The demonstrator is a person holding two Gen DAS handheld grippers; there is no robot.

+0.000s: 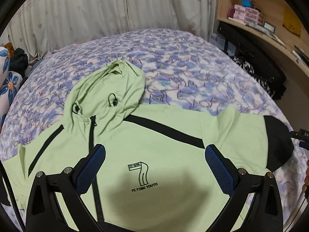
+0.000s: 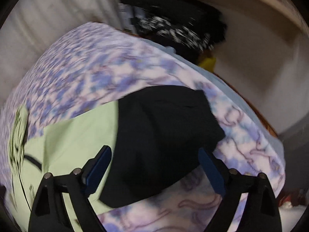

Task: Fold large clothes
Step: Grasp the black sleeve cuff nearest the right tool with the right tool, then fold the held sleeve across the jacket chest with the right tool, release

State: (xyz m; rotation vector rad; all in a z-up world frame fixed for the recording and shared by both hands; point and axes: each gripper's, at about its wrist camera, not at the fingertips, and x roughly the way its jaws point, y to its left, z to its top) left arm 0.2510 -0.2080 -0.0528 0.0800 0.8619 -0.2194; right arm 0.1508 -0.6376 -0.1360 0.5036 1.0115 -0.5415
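Between the spread, empty jaws of the right gripper (image 2: 154, 154) lies the jacket's (image 1: 164, 145) black cuff (image 2: 164, 131) on the bed (image 1: 193, 67); pinch its edge squarely; the left gripper (image 1: 153, 152) hovers spread above the chest, holding nothing.

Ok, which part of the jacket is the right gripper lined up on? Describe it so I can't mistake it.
On the blue floral bedspread lies a light green hooded jacket, front up. Follow its sleeve out toward the bed's shelf side to the black cuff, in front of the open right gripper. It is the only solid black block; other black parts are thin stripes and the zip.
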